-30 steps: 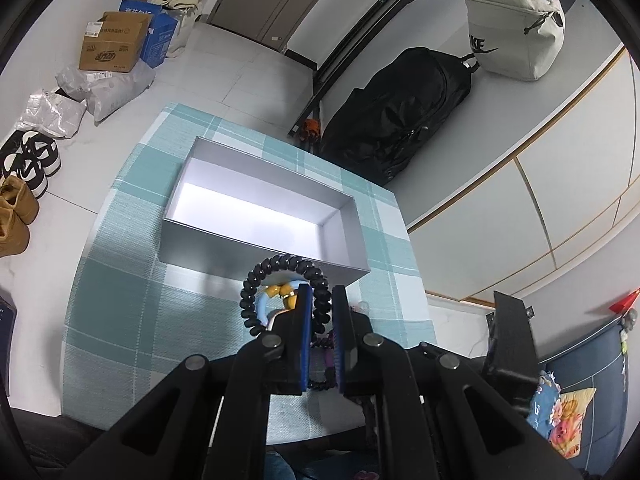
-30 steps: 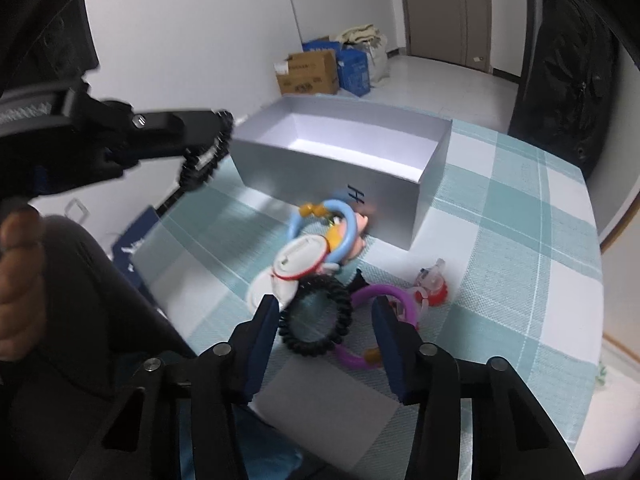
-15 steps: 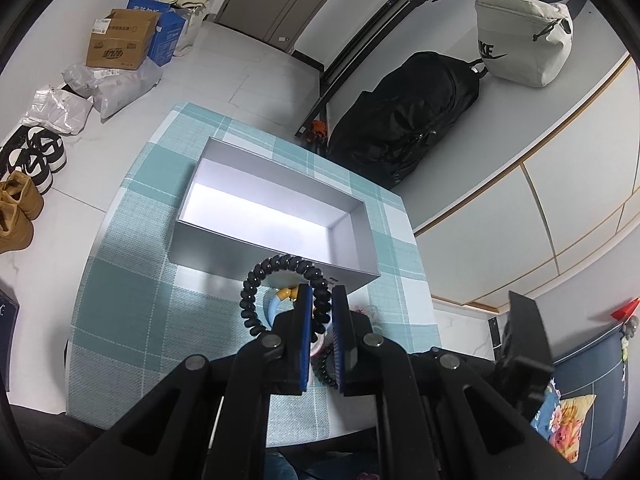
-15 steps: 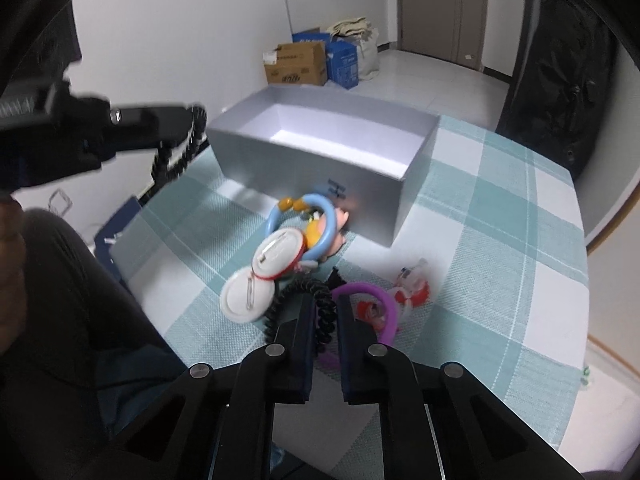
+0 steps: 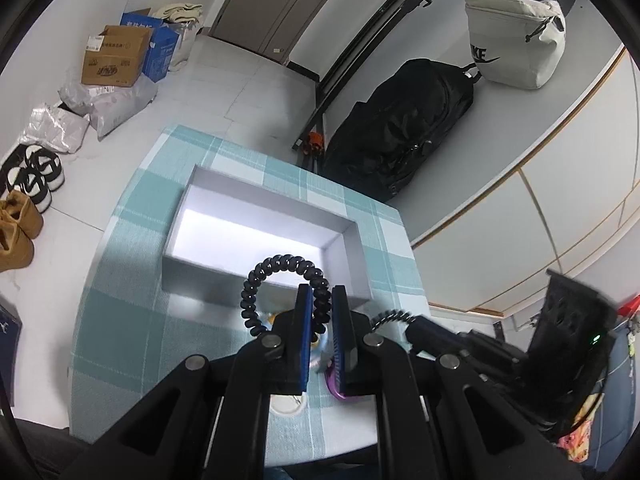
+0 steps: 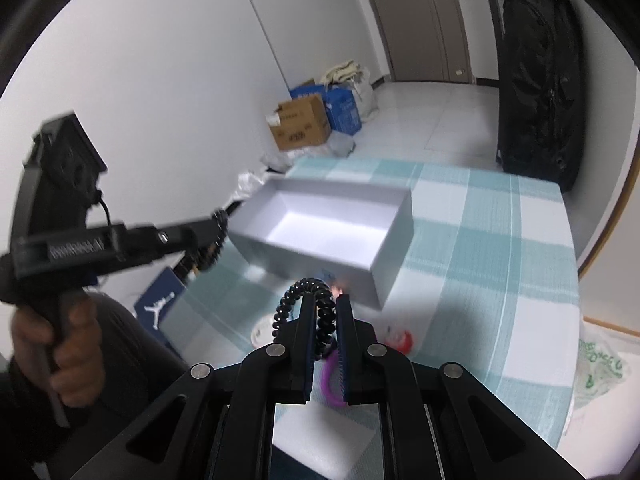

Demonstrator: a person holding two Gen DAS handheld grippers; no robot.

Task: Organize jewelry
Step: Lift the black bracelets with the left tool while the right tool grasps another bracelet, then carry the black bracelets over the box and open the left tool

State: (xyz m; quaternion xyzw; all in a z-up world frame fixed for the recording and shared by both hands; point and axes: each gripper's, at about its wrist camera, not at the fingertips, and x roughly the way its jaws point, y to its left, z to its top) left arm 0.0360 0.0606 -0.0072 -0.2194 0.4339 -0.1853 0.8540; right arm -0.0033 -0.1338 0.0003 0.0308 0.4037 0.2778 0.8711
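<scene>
Sorting is only getting started: the grey box [image 5: 256, 280] on the checked desk [image 5: 120, 320] is sitting empty, while a purple ring [image 6: 330, 380], a white badge [image 6: 262, 332] and a red trinket [image 6: 398, 340] are lying beside it. Each hand-held gripper, left [image 5: 321, 300] and right [image 6: 325, 308], is pinching one black coiled hair tie [image 5: 280, 268] [image 6: 298, 292], glossy and springy, above the desk just short of the box.
</scene>
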